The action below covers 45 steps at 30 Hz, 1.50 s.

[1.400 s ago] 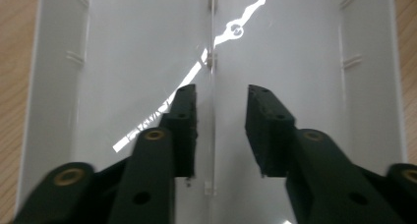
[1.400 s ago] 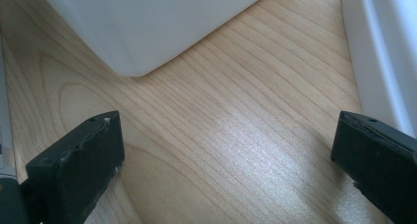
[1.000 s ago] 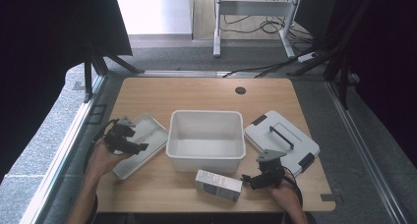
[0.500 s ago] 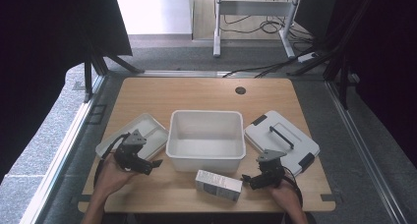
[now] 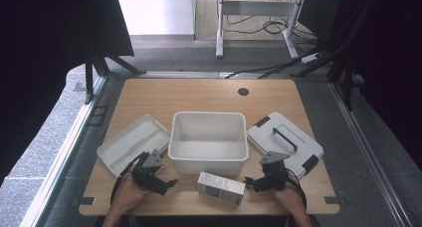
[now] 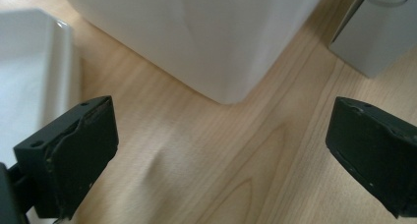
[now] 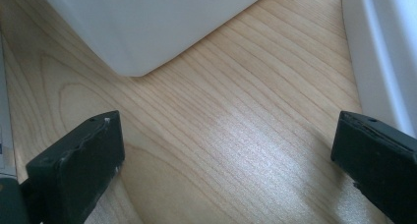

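Note:
A white bin (image 5: 209, 137) stands mid-table, with a small grey-white box (image 5: 221, 187) lying in front of it. My left gripper (image 5: 168, 183) rests low on the wood at the bin's front left corner (image 6: 196, 37), pointing toward the box (image 6: 378, 32). Its jaws have just been opening and stand wide apart with nothing between them (image 6: 223, 150). My right gripper (image 5: 249, 180) lies right of the box, open and empty (image 7: 221, 160), facing the bin's other front corner (image 7: 137, 22).
A shallow white tray (image 5: 133, 143) lies left of the bin, close to the left gripper (image 6: 29, 62). A white lid with a black handle (image 5: 284, 142) lies right of the bin (image 7: 383, 47). Bare wood stretches behind the bin.
My left gripper has come off the tray's left end, moving right and toward the near edge, and has sunk to the table. The right gripper has stayed put.

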Motion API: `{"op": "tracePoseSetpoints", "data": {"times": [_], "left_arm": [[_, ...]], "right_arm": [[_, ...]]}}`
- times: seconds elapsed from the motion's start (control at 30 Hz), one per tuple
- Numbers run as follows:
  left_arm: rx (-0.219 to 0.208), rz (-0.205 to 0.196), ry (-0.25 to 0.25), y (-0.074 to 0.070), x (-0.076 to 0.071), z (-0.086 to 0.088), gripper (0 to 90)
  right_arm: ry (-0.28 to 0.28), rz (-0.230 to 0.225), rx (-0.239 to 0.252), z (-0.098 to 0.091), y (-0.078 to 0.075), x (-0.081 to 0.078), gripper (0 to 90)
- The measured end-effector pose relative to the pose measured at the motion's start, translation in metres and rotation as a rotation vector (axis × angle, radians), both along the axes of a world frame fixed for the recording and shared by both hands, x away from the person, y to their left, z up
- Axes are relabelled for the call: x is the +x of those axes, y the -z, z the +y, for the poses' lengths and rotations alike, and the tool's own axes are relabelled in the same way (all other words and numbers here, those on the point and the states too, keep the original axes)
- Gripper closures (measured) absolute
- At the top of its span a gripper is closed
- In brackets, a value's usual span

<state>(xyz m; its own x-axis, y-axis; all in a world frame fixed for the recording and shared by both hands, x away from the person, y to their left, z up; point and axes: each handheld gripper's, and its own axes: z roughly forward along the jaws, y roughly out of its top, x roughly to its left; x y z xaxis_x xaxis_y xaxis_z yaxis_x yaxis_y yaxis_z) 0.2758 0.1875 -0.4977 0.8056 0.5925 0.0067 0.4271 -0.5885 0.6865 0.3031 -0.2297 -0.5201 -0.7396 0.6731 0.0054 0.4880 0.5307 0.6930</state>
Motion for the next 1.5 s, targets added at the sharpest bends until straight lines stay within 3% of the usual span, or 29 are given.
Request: {"op": "tracePoseSetpoints", "data": {"times": [0.37, 0.67, 0.9, 1.07, 1.3, 1.5], "left_arm": [[0.001, 0.018, 0.003, 0.021, 0.0, -0.006, 0.0], [0.003, 0.05, -0.006, 0.024, 0.003, -0.006, 0.0], [0.003, 0.049, -0.006, 0.024, 0.003, -0.006, 0.0], [0.004, 0.049, -0.005, 0.024, 0.003, -0.006, 0.0], [0.006, 0.049, -0.004, 0.024, 0.003, -0.006, 0.0], [0.006, 0.049, -0.004, 0.024, 0.003, -0.006, 0.0]], "right_arm": [[-0.014, 0.021, 0.003, -0.007, -0.009, -0.006, 0.0], [-0.077, 0.028, -0.021, -0.012, -0.029, -0.025, 4.3], [-0.156, 0.073, -0.036, -0.008, -0.043, -0.039, 4.4], [-0.229, 0.099, -0.05, 0.005, -0.06, -0.048, 4.9], [-0.348, 0.122, -0.125, 0.034, -0.08, -0.056, 5.2], [-0.435, 0.15, -0.212, 0.064, -0.089, -0.055, 12.1]]}}
